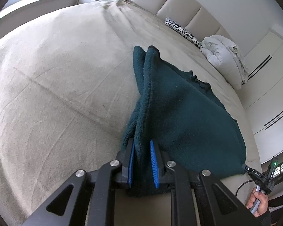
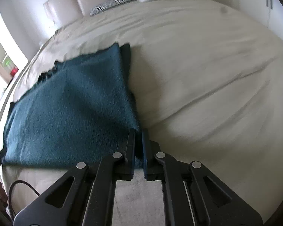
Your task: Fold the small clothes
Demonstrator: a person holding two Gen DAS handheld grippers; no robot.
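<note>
In the left wrist view, the left gripper (image 1: 143, 163) is seen nearest, its blue pads (image 1: 154, 164) a little apart with a bunched edge of the dark teal cloth (image 1: 188, 116) between them; whether the pads really press on the fabric cannot be told. In the right wrist view, the right gripper (image 2: 138, 150) is pressed together on another corner of the same cloth (image 2: 71, 105), which is pinched between its jaws. The cloth is stretched between both tools and is spread over the beige bed cover (image 1: 66, 75), near the front edge of the bed. At the lower right a hand (image 1: 258, 202) on a grey handle is visible. Farther away, a zebra-patterned pillow (image 1: 183, 31) and a white duvet (image 1: 224, 56) are placed before the padded headboard (image 1: 179, 1)
</note>
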